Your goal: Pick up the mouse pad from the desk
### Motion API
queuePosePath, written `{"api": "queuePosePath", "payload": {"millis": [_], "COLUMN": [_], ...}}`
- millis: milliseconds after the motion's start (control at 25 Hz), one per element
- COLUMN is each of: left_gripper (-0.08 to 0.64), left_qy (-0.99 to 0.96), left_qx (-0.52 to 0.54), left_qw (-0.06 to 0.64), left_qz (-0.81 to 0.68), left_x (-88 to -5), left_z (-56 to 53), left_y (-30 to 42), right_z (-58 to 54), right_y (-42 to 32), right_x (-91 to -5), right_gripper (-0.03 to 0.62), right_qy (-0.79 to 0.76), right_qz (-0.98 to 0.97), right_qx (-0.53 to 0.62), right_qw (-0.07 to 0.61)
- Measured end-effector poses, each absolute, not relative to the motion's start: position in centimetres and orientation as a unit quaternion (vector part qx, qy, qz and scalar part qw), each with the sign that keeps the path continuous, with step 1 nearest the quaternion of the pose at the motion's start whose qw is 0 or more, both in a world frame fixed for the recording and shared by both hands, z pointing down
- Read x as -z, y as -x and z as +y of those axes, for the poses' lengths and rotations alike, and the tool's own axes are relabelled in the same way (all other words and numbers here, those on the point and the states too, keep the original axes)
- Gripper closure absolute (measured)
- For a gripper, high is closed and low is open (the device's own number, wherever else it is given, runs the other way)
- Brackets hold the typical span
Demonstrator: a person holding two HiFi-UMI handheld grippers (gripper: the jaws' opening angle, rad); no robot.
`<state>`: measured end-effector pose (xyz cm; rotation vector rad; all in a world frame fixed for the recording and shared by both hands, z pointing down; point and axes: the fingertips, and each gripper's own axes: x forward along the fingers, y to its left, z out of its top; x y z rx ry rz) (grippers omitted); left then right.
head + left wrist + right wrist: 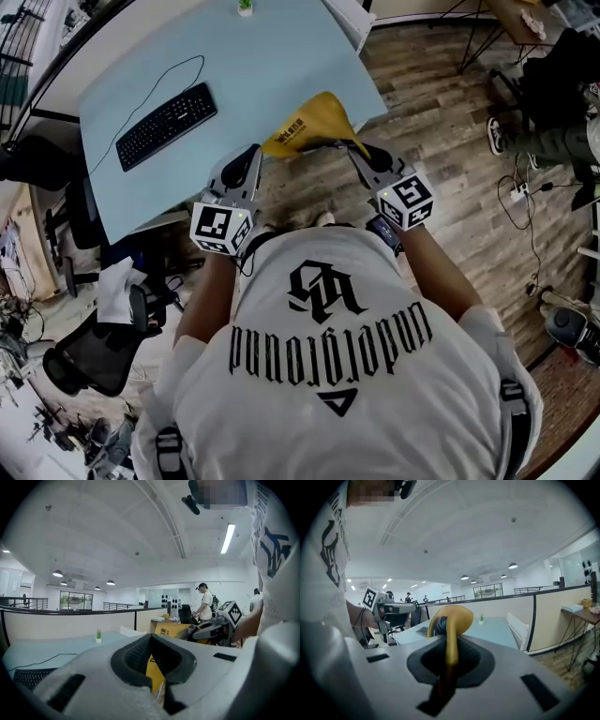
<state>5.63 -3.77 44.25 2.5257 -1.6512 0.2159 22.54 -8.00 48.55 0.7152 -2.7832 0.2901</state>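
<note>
- Nearest, the person's white printed T-shirt (328,375) fills the low part of the head view, with both forearms reaching toward the desk.
- Near left, a black office chair (89,356) stands on the floor.
- The left gripper (253,155) has its jaws pressed together on the left edge of the yellow mouse pad (309,127). Its own view shows the yellow sheet pinched between the dark pads.
- The right gripper (361,153) pinches the pad's right edge in the same way. In its own view the pad curls up and over above the jaws.
- The mouse pad hangs bowed between the two grippers, raised at the near edge of the light blue desk (281,56).
- Farther left on the desk lies a black keyboard (166,126) with its thin cable looping behind it, well apart from the pad.
- At the desk's far edge stands a small green plant (245,7).
- To the right of the desk runs a wooden floor (441,103).
</note>
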Motion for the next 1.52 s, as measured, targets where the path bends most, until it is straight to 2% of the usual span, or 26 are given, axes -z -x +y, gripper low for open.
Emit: {"api": "queuePosePath", "payload": {"millis": [480, 1520], "left_gripper": [0.552, 0.552], "left_qy": [-0.85, -0.869], "left_qx": [-0.085, -0.056], "left_qw": [0.052, 0.057], "left_qz": [-0.517, -0.488], "left_x": [-44.0, -43.0], "left_z": [1.1, 13.1], "left_y": [-2.3, 9.6], "right_z": [-2.5, 11.4], "right_y": [-19.7, -7.3], "right_x": [-47.0, -44.3], "right_gripper": [0.569, 0.568], "right_qy": [-0.279, -0.302], "right_qz": [-0.949, -0.948], "right_qx": [-0.096, -0.062], "right_qw": [0.11, 0.084]}}
